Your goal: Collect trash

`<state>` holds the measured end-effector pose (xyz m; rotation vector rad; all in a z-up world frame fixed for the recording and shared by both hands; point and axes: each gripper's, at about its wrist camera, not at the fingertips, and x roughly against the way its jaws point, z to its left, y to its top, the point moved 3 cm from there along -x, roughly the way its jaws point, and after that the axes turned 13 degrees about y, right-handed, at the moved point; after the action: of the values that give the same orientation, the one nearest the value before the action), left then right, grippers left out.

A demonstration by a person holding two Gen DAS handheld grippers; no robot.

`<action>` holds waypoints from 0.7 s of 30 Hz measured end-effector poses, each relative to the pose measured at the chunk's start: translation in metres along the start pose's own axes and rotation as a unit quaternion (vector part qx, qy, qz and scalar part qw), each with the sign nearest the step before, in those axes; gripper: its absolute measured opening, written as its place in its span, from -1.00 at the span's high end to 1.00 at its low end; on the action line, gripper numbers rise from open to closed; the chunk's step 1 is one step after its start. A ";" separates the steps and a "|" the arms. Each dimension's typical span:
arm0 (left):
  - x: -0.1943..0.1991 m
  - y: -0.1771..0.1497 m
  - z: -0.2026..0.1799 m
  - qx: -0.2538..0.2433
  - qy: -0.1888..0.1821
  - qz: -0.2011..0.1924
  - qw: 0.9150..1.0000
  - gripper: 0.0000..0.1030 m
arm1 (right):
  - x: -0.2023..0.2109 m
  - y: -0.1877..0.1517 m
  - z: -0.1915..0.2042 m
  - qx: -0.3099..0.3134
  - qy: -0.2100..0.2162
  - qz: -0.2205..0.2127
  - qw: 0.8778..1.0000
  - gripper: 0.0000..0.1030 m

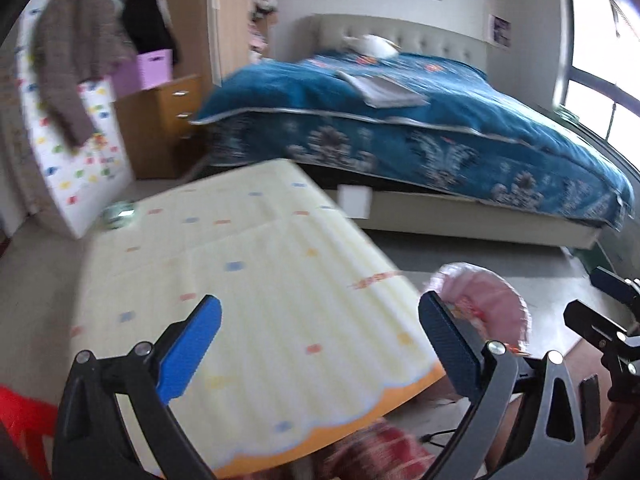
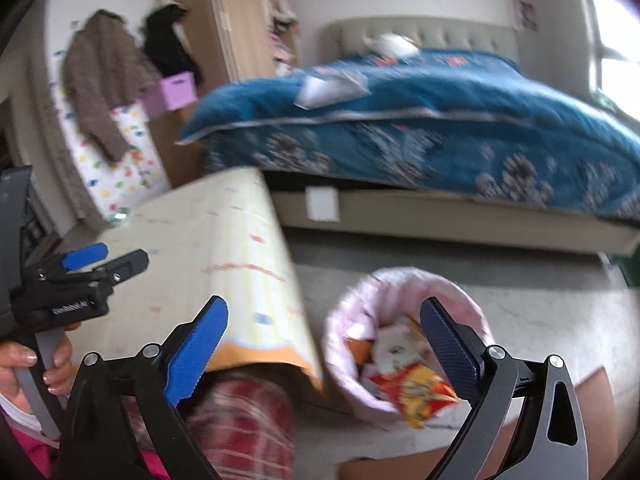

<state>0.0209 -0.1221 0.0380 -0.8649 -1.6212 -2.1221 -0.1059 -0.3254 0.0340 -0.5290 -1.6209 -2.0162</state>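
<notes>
We hold left gripper [image 1: 320, 344] and right gripper [image 2: 324, 346] fingers wide apart, nothing between. Trash wrappers [image 2: 404, 376] sit in pink-lined bin [image 2: 348, 320] beside mat [image 2: 224, 276]. Risk: low swing clips bin rim, spills wrappers; blur hides leftover floor scraps.

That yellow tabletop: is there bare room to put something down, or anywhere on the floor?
The yellow tabletop looks entirely bare, edge to edge. Grey floor lies open between the pink-lined bin and the bed base. It is crowded inside the bin, which is stuffed with wrappers, and tight between bin and table.
</notes>
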 end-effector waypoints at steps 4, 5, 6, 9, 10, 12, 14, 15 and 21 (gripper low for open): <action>0.021 -0.010 0.041 0.024 0.033 -0.002 0.999 -0.87 | 0.008 0.008 0.033 0.030 0.020 -0.004 0.999 -0.88; 0.026 -0.013 0.051 0.030 0.043 -0.002 0.999 -0.87 | 0.012 0.009 0.043 0.036 0.027 -0.005 0.999 -0.88; 0.031 -0.016 0.061 0.038 0.053 -0.002 0.998 -0.87 | 0.017 0.010 0.052 0.041 0.035 -0.005 0.999 -0.88; 0.044 -0.025 0.086 0.053 0.078 0.002 0.996 -0.87 | 0.021 0.016 0.067 0.045 0.046 -0.003 0.998 -0.88; 0.047 -0.027 0.092 0.055 0.084 0.004 0.995 -0.87 | 0.025 0.016 0.073 0.048 0.053 0.002 0.997 -0.88; 0.054 -0.034 0.106 0.060 0.099 0.008 0.993 -0.87 | 0.029 0.017 0.084 0.055 0.068 0.013 0.996 -0.88; 0.062 -0.040 0.118 0.064 0.112 0.009 0.992 -0.87 | 0.039 0.020 0.093 0.068 0.068 0.013 0.995 -0.88; 0.064 -0.041 0.123 0.066 0.117 0.009 0.991 -0.87 | 0.044 0.020 0.095 0.074 0.064 0.011 0.995 -0.88; 0.074 -0.046 0.138 0.080 0.129 0.007 0.988 -0.87 | 0.053 0.019 0.105 0.080 0.060 0.011 0.995 -0.88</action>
<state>-0.0262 0.0299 0.0740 -0.5263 -1.6170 -1.9677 -0.1380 -0.2335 0.1026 -0.3587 -1.6781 -1.8460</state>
